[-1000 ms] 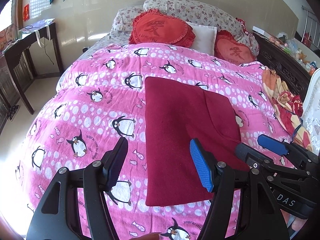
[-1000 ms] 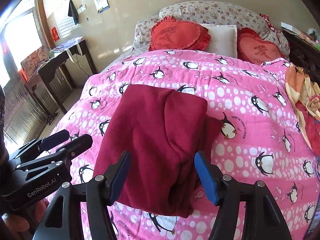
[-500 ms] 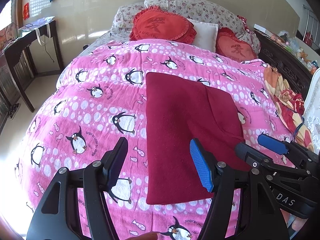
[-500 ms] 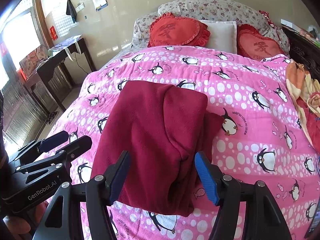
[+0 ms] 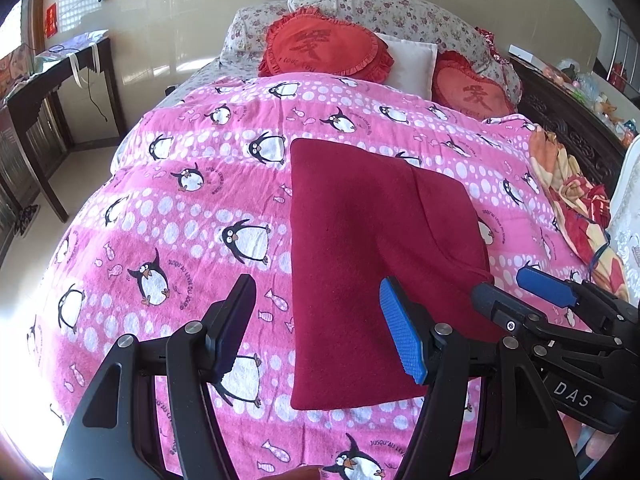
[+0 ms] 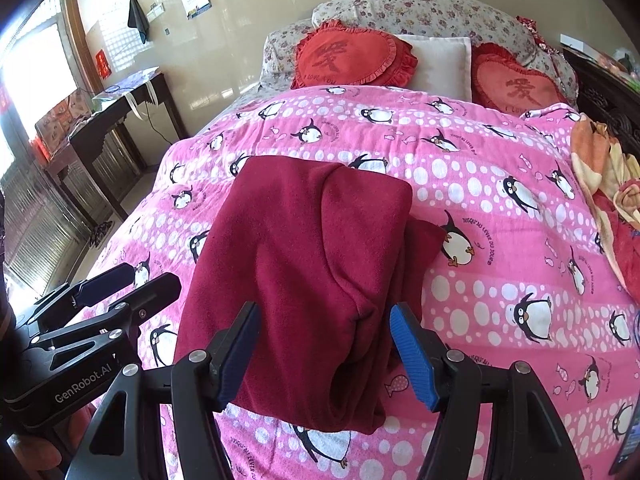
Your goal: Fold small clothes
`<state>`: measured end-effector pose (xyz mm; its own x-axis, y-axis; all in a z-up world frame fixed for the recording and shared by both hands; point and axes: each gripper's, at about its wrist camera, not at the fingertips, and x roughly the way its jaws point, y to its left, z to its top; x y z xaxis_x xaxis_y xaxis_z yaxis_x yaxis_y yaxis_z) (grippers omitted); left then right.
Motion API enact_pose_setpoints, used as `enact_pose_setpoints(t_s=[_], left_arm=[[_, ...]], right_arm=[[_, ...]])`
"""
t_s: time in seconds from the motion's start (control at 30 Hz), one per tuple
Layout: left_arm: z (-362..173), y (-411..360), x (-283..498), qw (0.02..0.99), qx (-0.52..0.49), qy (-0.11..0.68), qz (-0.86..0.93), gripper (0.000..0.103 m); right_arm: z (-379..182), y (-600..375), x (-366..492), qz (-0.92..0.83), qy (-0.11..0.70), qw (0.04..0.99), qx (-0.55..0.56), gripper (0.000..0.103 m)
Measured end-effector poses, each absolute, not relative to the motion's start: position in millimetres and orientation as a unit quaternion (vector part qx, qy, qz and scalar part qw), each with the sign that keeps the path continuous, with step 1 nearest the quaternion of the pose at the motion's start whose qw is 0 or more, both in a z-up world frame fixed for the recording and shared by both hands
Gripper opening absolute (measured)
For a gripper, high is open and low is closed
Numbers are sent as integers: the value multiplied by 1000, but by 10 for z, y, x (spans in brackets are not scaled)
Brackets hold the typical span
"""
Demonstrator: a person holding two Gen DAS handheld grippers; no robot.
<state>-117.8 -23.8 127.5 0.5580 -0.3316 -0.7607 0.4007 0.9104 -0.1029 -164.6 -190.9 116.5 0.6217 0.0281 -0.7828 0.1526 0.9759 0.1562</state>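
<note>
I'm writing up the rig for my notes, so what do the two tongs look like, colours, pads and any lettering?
Both are black angular frames with silver rivets. The left tongs carry a ribbed bright blue pad on one finger and a darker pad on the other; the right tongs match. White lettering on the side reads "GenRobot.AI" on the left pair and "DAS" on the right pair. No cables or sleeves show.

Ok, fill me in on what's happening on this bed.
A person is folding small clothes with two handheld grippers. A dark red garment lies folded on the pink penguin blanket. The left gripper and the right gripper both hover open above its near edge, holding nothing. Heart-shaped red cushions sit at the head of the bed.
</note>
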Motion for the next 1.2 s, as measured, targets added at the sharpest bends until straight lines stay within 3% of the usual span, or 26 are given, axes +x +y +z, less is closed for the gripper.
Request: enact_pose_setpoints(t_s=[1.2], left_arm=[[1179, -276, -1092, 878, 50, 430, -205, 65]], right_arm=[[1055, -1914, -1539, -28, 454, 884, 111, 65]])
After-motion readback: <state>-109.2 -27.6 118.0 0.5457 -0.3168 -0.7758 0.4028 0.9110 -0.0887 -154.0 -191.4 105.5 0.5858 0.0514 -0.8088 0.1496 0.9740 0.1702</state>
